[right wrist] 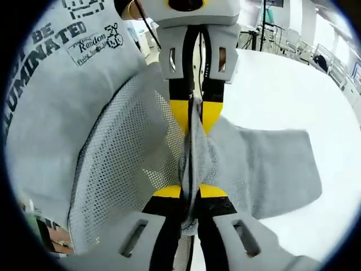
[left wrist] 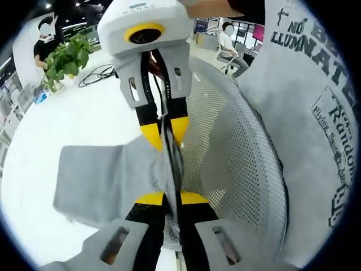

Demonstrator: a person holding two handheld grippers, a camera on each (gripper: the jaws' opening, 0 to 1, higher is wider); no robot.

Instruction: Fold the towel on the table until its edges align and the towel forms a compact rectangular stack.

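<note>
Left gripper view shows both tongs, left (left wrist: 171, 199) and right (left wrist: 167, 131), clamped tight on the grey towel (left wrist: 101, 180) above the white desk (left wrist: 73, 124). Keep both pinched corners level and lower them together onto the towel's far edge, I judge

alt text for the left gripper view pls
The left gripper, its yellow-tipped jaws shut, pinches a grey terry towel above the white table; the right gripper faces it, clamping the same towel. A person's grey printed shirt is at right.
</note>
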